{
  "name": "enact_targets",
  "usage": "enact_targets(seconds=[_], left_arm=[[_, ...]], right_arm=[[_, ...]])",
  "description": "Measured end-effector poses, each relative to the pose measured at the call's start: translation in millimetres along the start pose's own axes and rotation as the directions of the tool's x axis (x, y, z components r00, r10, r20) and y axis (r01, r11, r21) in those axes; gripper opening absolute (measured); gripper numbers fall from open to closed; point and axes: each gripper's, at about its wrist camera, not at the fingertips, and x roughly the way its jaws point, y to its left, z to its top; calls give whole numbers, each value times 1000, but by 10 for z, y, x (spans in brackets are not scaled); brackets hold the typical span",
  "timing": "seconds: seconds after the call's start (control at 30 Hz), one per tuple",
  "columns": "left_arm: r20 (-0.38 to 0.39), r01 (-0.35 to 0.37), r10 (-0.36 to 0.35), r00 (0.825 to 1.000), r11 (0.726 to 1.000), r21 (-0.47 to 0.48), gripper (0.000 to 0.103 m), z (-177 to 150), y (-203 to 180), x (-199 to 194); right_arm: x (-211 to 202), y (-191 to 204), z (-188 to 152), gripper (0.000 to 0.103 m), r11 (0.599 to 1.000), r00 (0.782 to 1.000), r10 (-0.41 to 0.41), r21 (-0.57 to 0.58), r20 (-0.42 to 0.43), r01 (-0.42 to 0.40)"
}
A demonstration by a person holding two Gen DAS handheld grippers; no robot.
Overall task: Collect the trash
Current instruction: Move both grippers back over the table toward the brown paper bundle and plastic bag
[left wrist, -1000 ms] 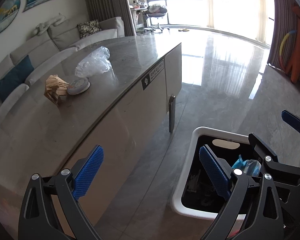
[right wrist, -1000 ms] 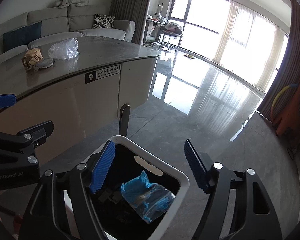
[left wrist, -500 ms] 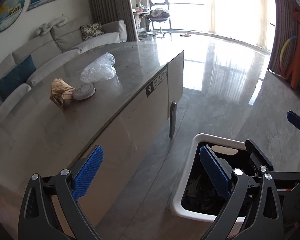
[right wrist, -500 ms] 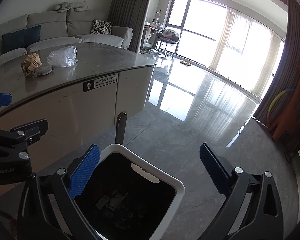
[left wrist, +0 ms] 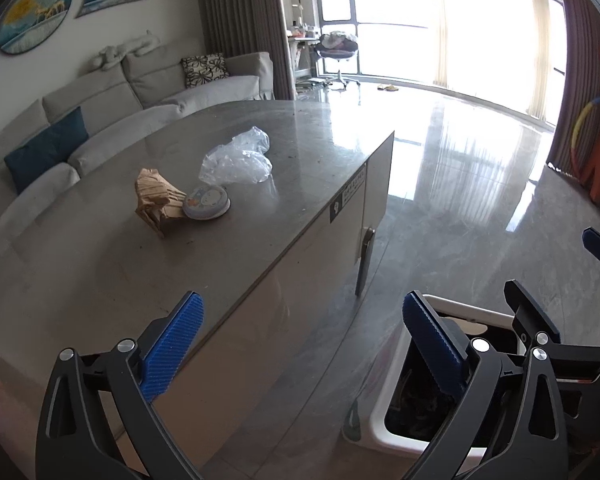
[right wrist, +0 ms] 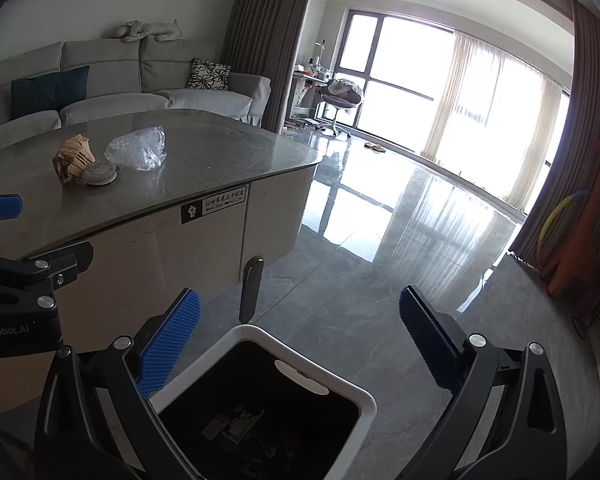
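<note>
Both tools are released and grasp nothing. The right tool (right wrist: 300, 340) hangs over the bin (right wrist: 364, 400), which fills the bottom centre of the right view, dark inside with some scraps at its bottom. The left tool (left wrist: 300, 344) sits at the tabletop (left wrist: 100, 264) edge, the bin (left wrist: 374, 420) at lower right. On the tabletop, centre left, lie a crumpled paper (left wrist: 156, 200), a round lid (left wrist: 206, 202) touching it, and a clear plastic bag (left wrist: 238, 158) just beside.
</note>
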Motion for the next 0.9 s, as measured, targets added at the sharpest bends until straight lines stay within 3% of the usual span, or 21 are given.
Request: enact_targets(seconds=[0.37, 0.9], left_arm=[[16, -61, 62, 998, 996, -61, 99, 211, 514, 97], [-4, -133, 133, 991, 984, -121, 99, 601, 1286, 629]], right_arm=[[129, 440, 359, 99, 998, 998, 52, -49, 47, -49], [630, 1181, 965, 99, 984, 985, 145, -115, 97, -134]])
